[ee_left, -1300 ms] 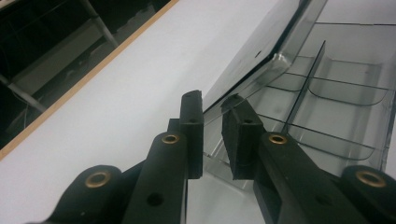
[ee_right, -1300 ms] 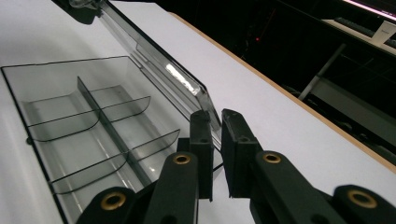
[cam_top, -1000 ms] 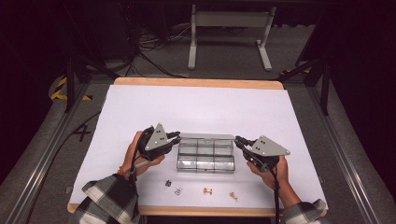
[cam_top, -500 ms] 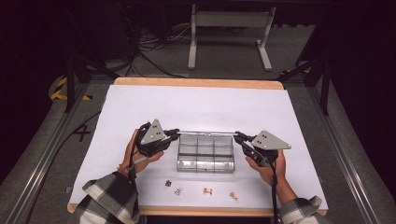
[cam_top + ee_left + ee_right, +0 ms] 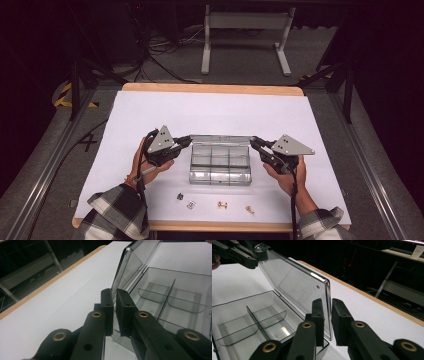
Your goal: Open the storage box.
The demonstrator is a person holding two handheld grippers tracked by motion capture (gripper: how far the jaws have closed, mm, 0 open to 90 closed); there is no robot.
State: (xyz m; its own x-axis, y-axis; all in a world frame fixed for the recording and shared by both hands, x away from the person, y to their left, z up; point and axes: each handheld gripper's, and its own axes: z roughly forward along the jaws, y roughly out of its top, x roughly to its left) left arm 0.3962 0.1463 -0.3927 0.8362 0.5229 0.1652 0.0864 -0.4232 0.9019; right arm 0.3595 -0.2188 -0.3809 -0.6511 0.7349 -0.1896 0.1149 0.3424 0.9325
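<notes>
Fingers, left gripper (image 5: 114, 312) — we find the two black pads nearly together with the side edge of the clear lid (image 5: 135, 262) between them; we read this as a pinch on the lid's left end, though the contact itself is hard to see through the plastic.

Fingers, right gripper (image 5: 326, 322) — jaws a narrow gap apart, the lid's right-hand edge (image 5: 327, 307) standing in that gap; we cannot tell whether the pads press it or merely flank it.

Item: clear compartment box (image 5: 220, 167), near the front middle of the white table (image 5: 215, 110), long axis running left to right between our two hands. Lid raised on the far hinge, tilted back past halfway, not laid flat.

Governing relation — the lid lies directly ahead of both pairs of fingers, one gripper at each short end, so neither hand is nearer; any further swing turns about the long far edge.

Loose stock: four small metal pieces (image 5: 190, 204) in a row on the table in front of the box, well apart from both grippers.

Obscured: the hinge line, hidden behind the lid; the small pieces too small to identify; the compartments seem empty, though the box's front row sits below the gripper views' edges.
</notes>
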